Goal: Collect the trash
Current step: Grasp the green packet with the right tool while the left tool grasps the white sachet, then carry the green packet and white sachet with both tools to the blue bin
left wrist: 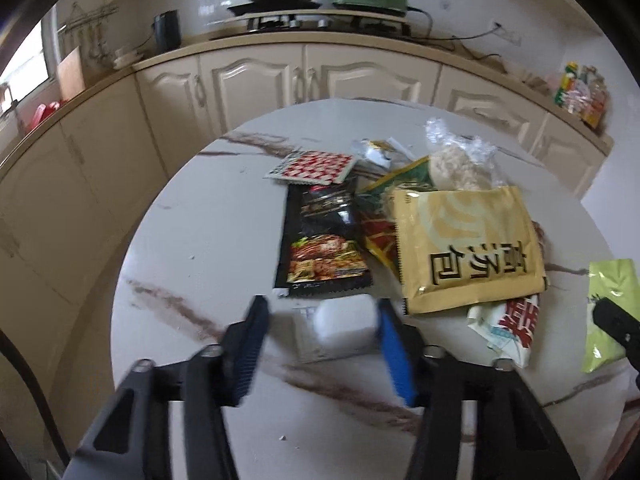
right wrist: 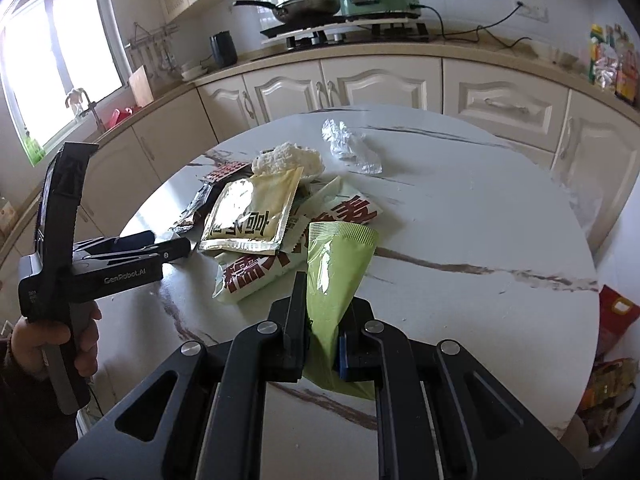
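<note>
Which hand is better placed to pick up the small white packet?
Left. The left gripper has its fingers on both sides of the small white packet, while the right gripper already holds the green wrapper.

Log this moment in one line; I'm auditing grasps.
right gripper: shut on green wrapper | left gripper: around white packet, table

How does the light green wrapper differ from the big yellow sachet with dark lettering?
The light green plastic wrapper is plain, while the yellow sachet carries dark characters. The wrapper is clamped in the right gripper; the sachet lies untouched on the pile of packets. Both are flat, empty-looking packaging over the round marble-patterned table.
</note>
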